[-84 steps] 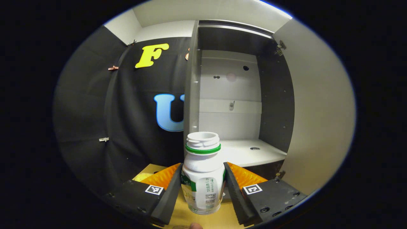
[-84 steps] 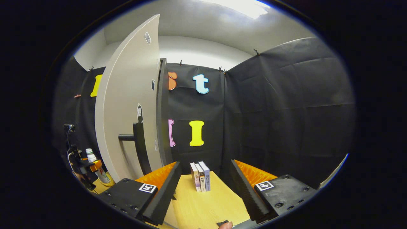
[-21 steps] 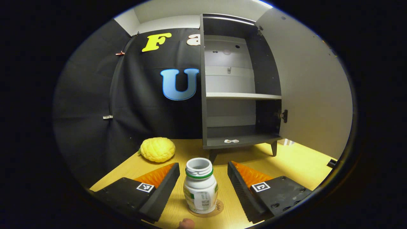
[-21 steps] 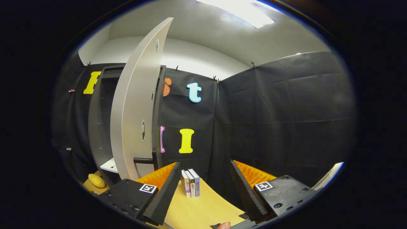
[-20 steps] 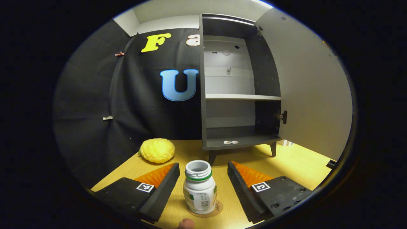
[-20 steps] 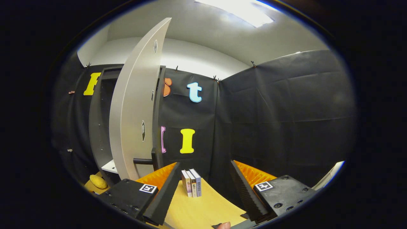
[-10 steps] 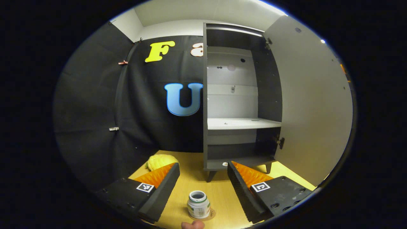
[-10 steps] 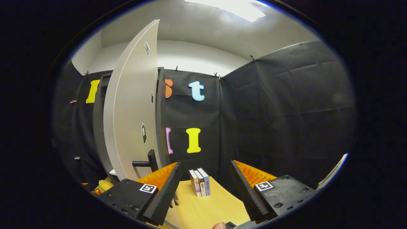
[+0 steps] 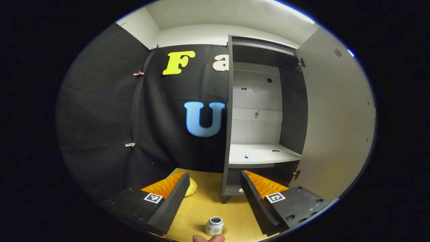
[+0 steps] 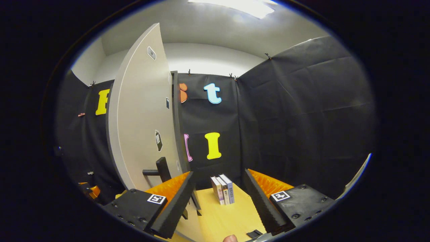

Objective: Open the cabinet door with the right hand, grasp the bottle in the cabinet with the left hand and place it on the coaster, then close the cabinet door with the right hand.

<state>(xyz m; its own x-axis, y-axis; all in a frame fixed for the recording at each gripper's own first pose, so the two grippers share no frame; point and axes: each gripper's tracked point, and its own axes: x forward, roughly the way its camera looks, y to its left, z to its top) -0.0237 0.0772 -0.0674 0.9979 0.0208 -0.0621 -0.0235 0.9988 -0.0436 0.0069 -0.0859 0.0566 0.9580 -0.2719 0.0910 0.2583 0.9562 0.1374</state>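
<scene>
The white bottle (image 9: 215, 226) with a green neck ring and no cap stands upright on the round coaster (image 9: 223, 231) on the wooden table, low in the left gripper view. My left gripper (image 9: 213, 174) is open, raised above and behind the bottle, touching nothing. The dark cabinet (image 9: 262, 156) stands open ahead with a bare white shelf, its pale door (image 9: 336, 124) swung out to the right. In the right gripper view the door (image 10: 144, 114) stands edge-on at the left, its dark handle (image 10: 158, 171) just left of my open, empty right gripper (image 10: 218, 173).
A yellow bumpy fruit (image 9: 191, 187) lies on the table left of the cabinet, half hidden by my left finger. Three books (image 10: 222, 193) stand upright on the table past the right gripper. Black cloth walls close in the booth.
My left gripper let go of the bottle on the coaster, then rose and drew back, so the bottle looks small and low. The right gripper edged closer to the door handle.
</scene>
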